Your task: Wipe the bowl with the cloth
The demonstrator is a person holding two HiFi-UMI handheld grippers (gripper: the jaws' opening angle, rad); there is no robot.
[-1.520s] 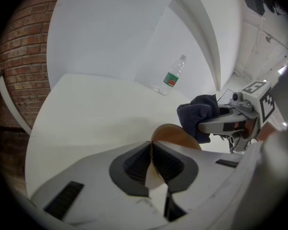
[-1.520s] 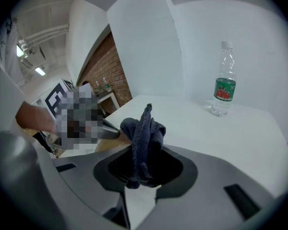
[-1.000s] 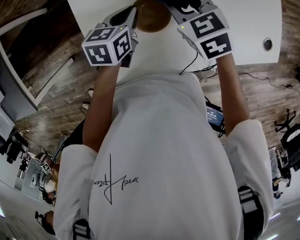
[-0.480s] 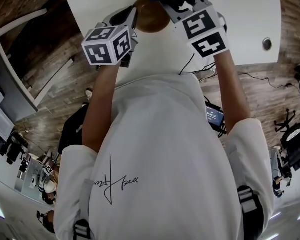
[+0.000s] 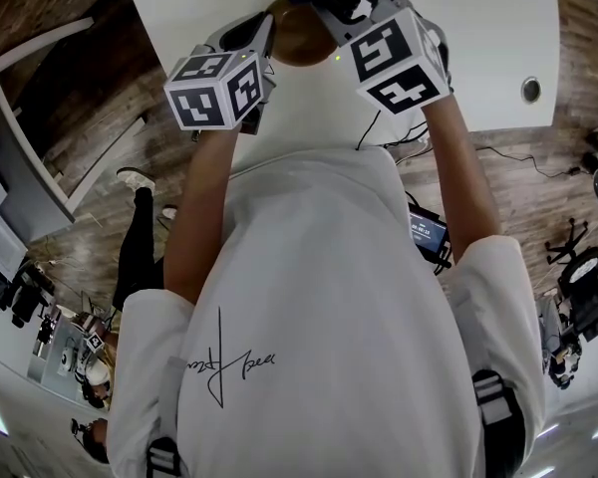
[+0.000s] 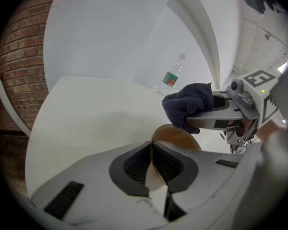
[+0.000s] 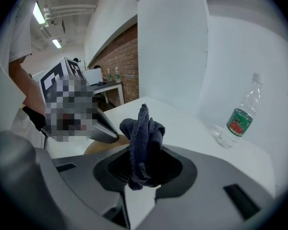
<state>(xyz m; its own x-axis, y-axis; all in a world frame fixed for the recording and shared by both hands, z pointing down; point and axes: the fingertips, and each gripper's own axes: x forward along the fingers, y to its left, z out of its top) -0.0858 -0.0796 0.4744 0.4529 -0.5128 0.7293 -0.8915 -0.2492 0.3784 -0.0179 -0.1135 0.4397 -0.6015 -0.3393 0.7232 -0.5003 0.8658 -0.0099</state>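
The white desk (image 5: 478,28) fills the top of the head view, in front of the person. Above it the left gripper (image 6: 151,150) has its jaws pinched almost together on the thin rim of the brown bowl (image 6: 177,137). That hold probably steadies the bowl against rubbing. Whether the bowl rests flat on the desk or is tipped up I cannot tell.

The right gripper (image 7: 144,166) is clamped on a bunched dark blue cloth (image 7: 143,133). The wad sticks out past the jaws, likely so that fabric, not gripper, meets the bowl. It sits just beside the bowl's upper edge; contact is unclear.

In the head view the marker cubes hide both grips, which the gripper views show plainly. Only those views show a clear plastic bottle (image 7: 240,116), well apart on the desk.
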